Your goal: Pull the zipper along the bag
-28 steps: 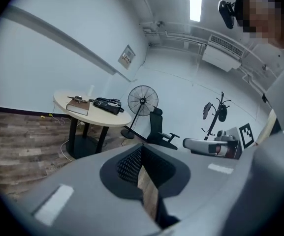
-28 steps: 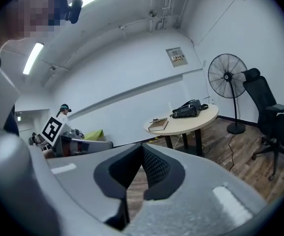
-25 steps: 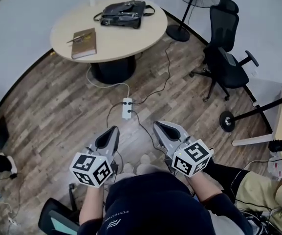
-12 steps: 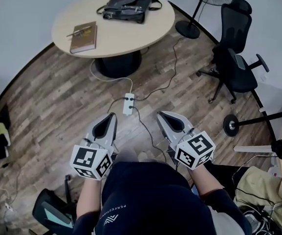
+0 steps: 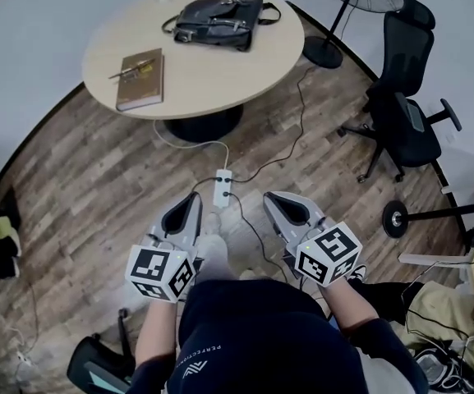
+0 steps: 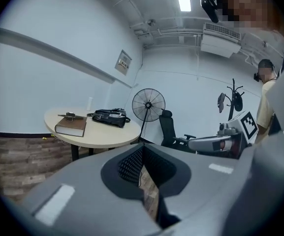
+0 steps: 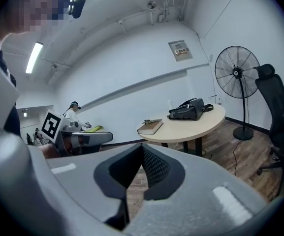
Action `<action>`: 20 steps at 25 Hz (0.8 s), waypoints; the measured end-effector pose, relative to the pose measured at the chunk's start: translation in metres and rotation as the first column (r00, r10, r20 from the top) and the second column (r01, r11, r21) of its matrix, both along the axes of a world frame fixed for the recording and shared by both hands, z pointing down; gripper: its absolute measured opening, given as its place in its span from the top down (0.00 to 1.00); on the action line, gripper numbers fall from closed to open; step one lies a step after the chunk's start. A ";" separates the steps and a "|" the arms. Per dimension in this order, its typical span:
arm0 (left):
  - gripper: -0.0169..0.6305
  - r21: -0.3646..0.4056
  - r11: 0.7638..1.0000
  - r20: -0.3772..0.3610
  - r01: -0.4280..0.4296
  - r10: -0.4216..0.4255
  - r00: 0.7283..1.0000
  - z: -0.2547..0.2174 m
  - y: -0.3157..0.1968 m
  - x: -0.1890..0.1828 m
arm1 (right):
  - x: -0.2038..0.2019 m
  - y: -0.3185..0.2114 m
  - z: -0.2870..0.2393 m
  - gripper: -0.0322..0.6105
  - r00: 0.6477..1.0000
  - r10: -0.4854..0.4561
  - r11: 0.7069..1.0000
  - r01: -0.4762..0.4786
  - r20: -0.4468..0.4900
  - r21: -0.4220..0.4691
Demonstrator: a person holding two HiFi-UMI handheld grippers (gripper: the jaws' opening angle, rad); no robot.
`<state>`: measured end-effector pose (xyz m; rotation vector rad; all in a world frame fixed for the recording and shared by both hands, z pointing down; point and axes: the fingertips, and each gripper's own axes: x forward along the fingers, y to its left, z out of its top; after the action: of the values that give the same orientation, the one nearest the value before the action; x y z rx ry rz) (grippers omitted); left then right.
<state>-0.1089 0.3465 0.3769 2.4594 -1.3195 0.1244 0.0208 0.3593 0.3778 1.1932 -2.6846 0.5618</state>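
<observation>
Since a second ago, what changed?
The person stepped toward the table: the bag and book look nearer in both gripper views, and the power strip lies closer to the grippers. Unchanged: left gripper and right gripper shut, empty; bag untouched.

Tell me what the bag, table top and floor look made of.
Bag: black, leather or faux leather by its soft sheen and slumped shape; can't tell which. Table top: pale beige, smooth matte, likely laminate or painted board. Floor: brown plank pattern with grain, wood or wood-look vinyl.
</observation>
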 end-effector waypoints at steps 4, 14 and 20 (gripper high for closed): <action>0.95 -0.023 0.997 0.006 -0.070 0.070 0.998 0.001 -0.050 -0.005 | -0.020 -0.055 -0.004 0.95 1.000 0.017 1.000 -0.017 -0.019 -0.002; 0.83 0.012 0.993 0.034 -0.121 0.121 0.992 -0.017 -0.162 -0.039 | -0.070 -0.173 -0.014 0.95 0.999 0.037 0.999 -0.037 -0.031 0.001; 0.78 0.019 0.988 0.051 -0.156 0.155 0.987 -0.019 -0.208 -0.053 | -0.076 -0.212 -0.014 0.95 0.995 0.084 0.996 -0.084 -0.049 0.014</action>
<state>-0.1617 0.1389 0.3582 2.5927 -1.1521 0.2109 -0.0547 0.1474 0.3634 1.3107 -2.6103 0.5214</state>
